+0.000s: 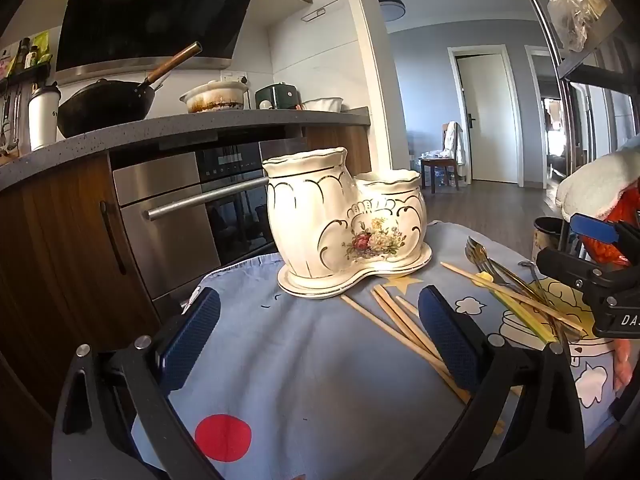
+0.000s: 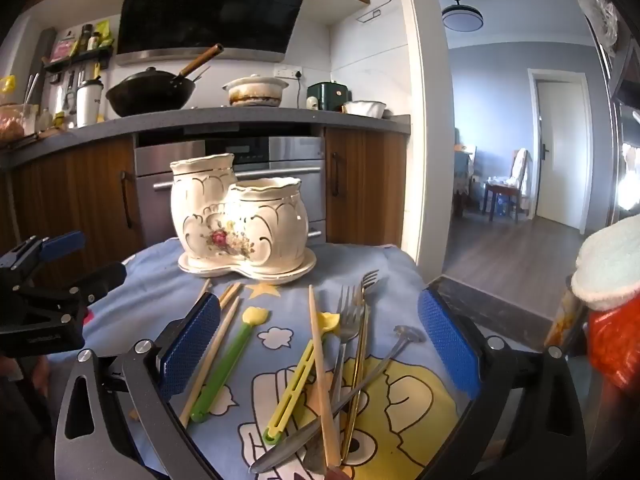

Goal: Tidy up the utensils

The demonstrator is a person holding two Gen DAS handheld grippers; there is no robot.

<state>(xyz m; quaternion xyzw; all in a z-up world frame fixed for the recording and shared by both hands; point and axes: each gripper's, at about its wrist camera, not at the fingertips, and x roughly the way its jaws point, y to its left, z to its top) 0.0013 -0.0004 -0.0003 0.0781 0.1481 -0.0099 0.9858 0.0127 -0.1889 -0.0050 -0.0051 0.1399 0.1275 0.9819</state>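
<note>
While both grippers hang wide open and empty over the cloth-covered surface [image 2: 160,280], the task looks to be at its very start: nothing has yet gone into the ceramic holder [image 2: 240,220], whose two cups stand joined on one saucer at the far side of the cloth, the taller cup to the left. The left gripper [image 1: 320,336] points at the holder, with a few loose chopsticks [image 1: 400,320] lying just beside its right finger. The right gripper [image 2: 320,340] looks down on the main heap: a green stick [image 2: 224,368] and a yellow stick [image 2: 292,384], both seemingly flower-tipped plastic though the lens makes it hard to say, a silver fork [image 2: 348,320], a gold fork [image 2: 362,320], a spoon [image 2: 396,344], a knife [image 2: 288,448] and one more chopstick [image 2: 320,360], all crossing one another. The next move probably calls for singling out one piece, closing on a free end where nothing overlaps it, then tipping it upright over one of the cups.
</note>
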